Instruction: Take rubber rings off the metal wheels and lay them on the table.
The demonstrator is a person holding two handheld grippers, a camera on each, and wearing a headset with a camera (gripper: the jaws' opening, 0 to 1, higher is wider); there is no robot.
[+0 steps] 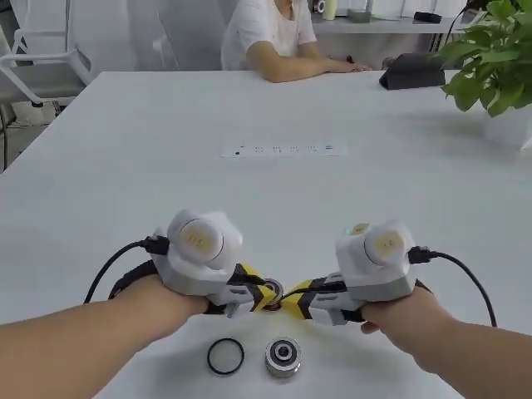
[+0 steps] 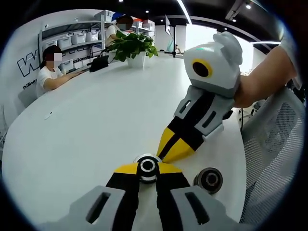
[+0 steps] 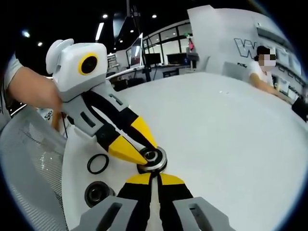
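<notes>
Down at the desk's (image 1: 125, 166) near edge, a rubber ring (image 1: 225, 356) lies flat beside a metal wheel (image 1: 283, 356): one done, I'd judge. Just beyond, the left gripper (image 2: 147, 169) clamps a second wheel (image 3: 153, 158), and the right gripper's (image 3: 154, 179) jaws are pinched together at its rim. That ring is still to come off.

White table (image 1: 125, 166): rubber ring (image 1: 225, 356) beside metal wheel (image 1: 283, 356) nr front edge; pwr strip (image 1: 283, 150) ctr.
</notes>
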